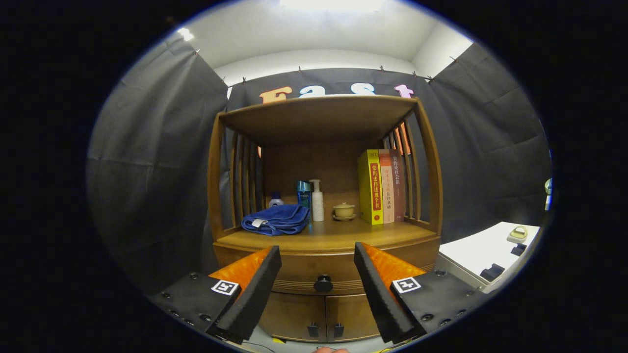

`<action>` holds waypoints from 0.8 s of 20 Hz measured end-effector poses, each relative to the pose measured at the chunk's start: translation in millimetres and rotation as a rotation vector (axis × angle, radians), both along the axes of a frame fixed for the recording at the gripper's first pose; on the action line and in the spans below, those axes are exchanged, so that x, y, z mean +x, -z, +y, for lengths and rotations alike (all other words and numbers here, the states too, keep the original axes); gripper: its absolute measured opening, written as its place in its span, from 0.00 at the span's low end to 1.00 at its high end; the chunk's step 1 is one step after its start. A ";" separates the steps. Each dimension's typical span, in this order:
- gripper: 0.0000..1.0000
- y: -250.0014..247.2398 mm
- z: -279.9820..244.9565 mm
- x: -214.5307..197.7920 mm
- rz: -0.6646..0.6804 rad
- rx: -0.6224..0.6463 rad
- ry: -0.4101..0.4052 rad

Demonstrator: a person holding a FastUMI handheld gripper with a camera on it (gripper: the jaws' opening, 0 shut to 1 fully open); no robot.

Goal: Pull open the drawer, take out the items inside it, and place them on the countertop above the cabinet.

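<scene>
The gripper (318, 274) is held wide open and empty. The drawer (324, 274) is shut, lower centre of the frame, and its round knob (323, 283) is seen straight ahead between the fingers but beyond them, apart. A forward approach is judged necessary before closing.

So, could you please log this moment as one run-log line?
stage: approach | gripper: open, holding nothing | round dark drawer knob: between the fingers, beyond their tips, untouched | wooden cabinet drawer: closed | countertop: blue folded towel on it
</scene>
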State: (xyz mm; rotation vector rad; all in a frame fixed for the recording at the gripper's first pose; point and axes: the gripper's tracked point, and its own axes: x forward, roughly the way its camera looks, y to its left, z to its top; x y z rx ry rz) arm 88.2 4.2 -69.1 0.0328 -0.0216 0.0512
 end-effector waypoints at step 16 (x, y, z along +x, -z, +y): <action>0.87 151.4 -7.5 104.0 0.137 -0.084 0.059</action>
